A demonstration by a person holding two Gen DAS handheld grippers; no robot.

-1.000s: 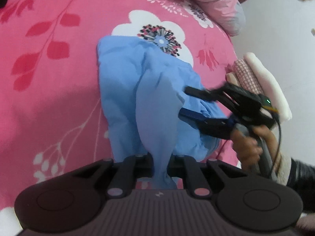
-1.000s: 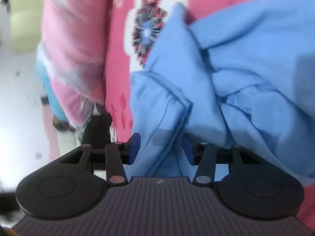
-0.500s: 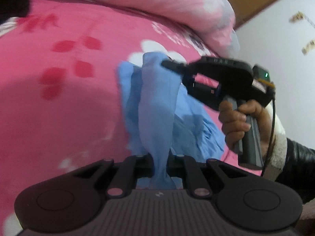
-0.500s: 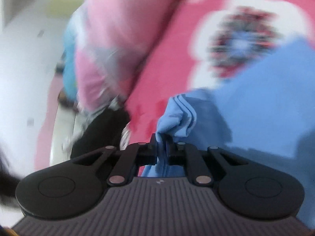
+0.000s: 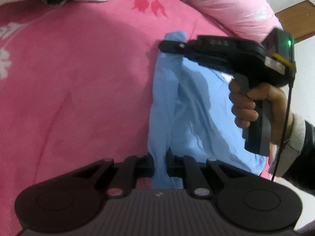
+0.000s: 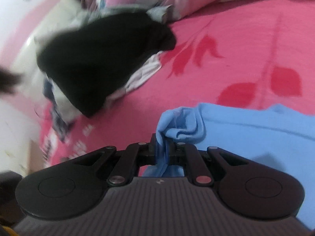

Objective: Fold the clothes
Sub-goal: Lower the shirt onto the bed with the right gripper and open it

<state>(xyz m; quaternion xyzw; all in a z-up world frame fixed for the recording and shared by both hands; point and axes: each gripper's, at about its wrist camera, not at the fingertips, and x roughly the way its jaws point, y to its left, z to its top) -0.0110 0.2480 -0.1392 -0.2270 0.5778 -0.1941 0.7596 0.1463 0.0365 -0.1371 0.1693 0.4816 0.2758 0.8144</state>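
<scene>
A pink bedspread (image 5: 78, 78) printed with red leaves fills both views, with a pale pink quilt (image 5: 226, 5) bunched along its far edge. A light blue garment (image 5: 189, 118) hangs stretched above the bedspread between the two grippers. The left gripper (image 5: 159, 165) is clamped on one bunched end; the right gripper (image 6: 162, 153), held in a hand (image 5: 254, 104), is pinched tight on the other end. How the garment's lower folds lie is hard to make out. A black garment (image 6: 102, 59) lies over white cloth (image 6: 145, 72) near the quilt, blurred at its edges.
</scene>
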